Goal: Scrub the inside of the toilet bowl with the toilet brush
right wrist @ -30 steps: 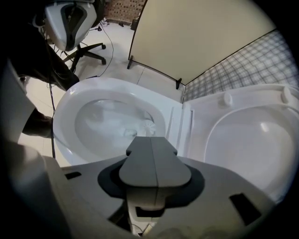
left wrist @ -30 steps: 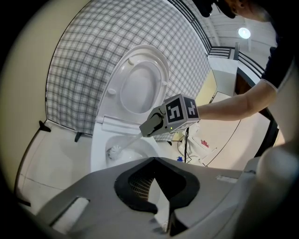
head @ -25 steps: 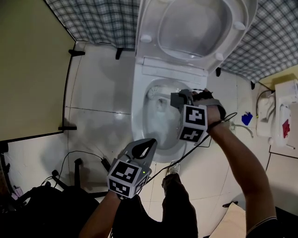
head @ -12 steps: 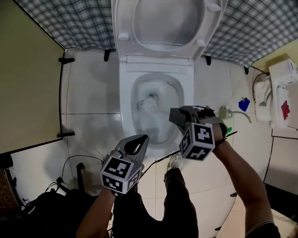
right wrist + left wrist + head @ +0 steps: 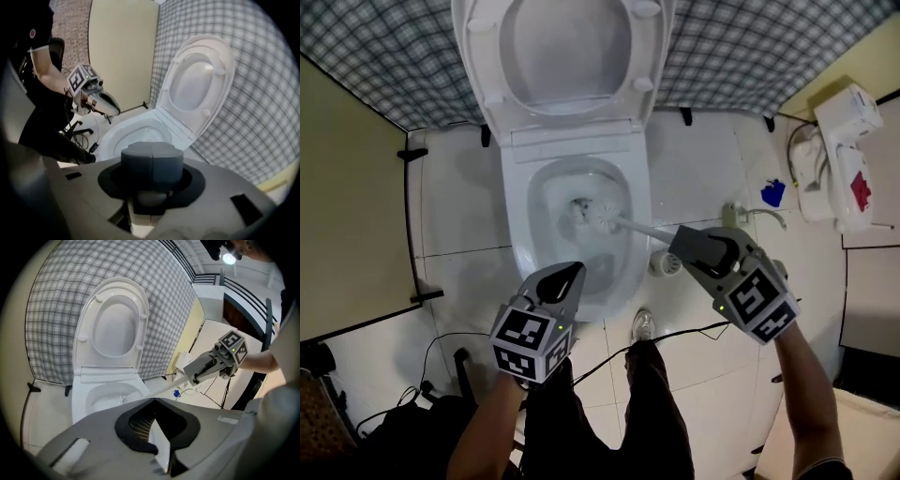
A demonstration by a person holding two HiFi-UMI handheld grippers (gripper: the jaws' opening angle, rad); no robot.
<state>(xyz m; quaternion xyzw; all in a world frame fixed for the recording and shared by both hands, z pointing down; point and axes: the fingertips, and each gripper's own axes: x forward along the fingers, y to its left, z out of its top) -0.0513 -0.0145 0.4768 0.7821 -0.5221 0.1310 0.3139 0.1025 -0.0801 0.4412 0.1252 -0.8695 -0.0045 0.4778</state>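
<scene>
Right hand-held gripper (image 5: pixel 694 247) pulled right, past toilet bowl (image 5: pixel 517 246); toilet brush (image 5: pixel 623 224) still inside.

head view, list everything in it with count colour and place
toilet: 1, white, top centre, seat up
toilet brush: 1, pale handle, head inside toilet
checked wall: 1, grey-white, behind toilet
partition: 1, beige, left
box: 1, white, red mark, far right
small object: 1, blue, floor right of toilet
cables: several, black, floor, bottom
left gripper: 1, grey, before toilet, empty
right gripper: 1, grey, right of toilet, gripping brush handle
</scene>
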